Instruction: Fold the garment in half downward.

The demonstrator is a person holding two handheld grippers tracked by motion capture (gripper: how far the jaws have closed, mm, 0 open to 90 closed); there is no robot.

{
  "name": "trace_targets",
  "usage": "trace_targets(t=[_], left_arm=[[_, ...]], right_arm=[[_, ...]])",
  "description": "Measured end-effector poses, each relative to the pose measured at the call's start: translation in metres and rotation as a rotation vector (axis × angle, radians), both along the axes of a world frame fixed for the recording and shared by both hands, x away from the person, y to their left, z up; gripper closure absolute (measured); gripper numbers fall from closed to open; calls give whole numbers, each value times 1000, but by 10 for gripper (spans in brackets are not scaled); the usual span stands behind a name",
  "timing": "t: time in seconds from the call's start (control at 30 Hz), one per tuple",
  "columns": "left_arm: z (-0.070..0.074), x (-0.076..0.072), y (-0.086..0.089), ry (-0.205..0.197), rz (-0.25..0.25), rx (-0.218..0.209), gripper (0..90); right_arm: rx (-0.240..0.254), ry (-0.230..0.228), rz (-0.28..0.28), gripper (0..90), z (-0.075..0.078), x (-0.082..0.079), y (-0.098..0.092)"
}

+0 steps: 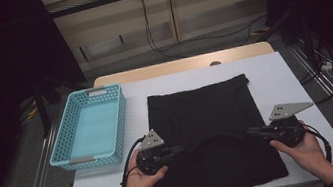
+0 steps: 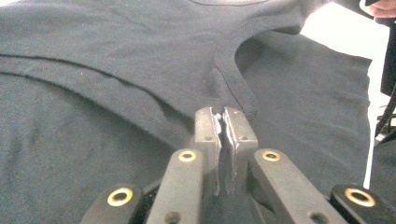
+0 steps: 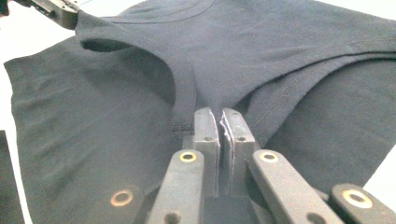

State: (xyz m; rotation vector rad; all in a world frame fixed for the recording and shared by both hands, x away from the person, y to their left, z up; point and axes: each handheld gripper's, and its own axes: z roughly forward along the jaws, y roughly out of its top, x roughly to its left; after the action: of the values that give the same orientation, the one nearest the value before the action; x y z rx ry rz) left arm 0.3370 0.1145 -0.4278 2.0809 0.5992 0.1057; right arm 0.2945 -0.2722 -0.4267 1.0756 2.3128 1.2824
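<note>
A black T-shirt (image 1: 211,132) lies spread on the white table cover (image 1: 277,71), its near part folded over toward the middle. My left gripper (image 1: 179,148) is shut on the shirt's edge at the left of the fold; in the left gripper view the jaws pinch black cloth (image 2: 223,116) beside a curved hem. My right gripper (image 1: 251,131) is shut on the shirt's edge at the right; in the right gripper view its jaws clamp the fabric (image 3: 219,114) next to a stitched seam. The lifted fold arches between the two grippers.
A light blue perforated basket (image 1: 90,127) stands on the table's left, close to my left hand. The table's far edge is bare wood (image 1: 185,63). Beyond it are floor cables and dark stands. Bare white cover lies to the right of the shirt.
</note>
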Motion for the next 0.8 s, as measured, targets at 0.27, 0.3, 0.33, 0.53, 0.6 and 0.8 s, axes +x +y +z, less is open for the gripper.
trace_targets(t=[0.27, 0.3, 0.33, 0.53, 0.6, 0.8], left_arm=[[1, -14, 3, 5, -26, -1, 853], [1, -15, 3, 4, -30, 3, 853], [0, -17, 4, 9, -29, 2, 853], [-2, -21, 9, 14, -32, 19, 854], [-2, -23, 10, 16, -34, 16, 854], [-3, -28, 16, 29, -34, 11, 855]], right_arm=[[4, 12, 12, 863, 0, -11, -2], [2, 16, 13, 863, 0, -12, -2], [-1, 14, 12, 863, 0, -14, -3], [-4, 27, 27, 863, 0, -21, -3], [-7, 32, 37, 864, -1, -23, -1], [-14, 47, 58, 863, -3, -32, 2]])
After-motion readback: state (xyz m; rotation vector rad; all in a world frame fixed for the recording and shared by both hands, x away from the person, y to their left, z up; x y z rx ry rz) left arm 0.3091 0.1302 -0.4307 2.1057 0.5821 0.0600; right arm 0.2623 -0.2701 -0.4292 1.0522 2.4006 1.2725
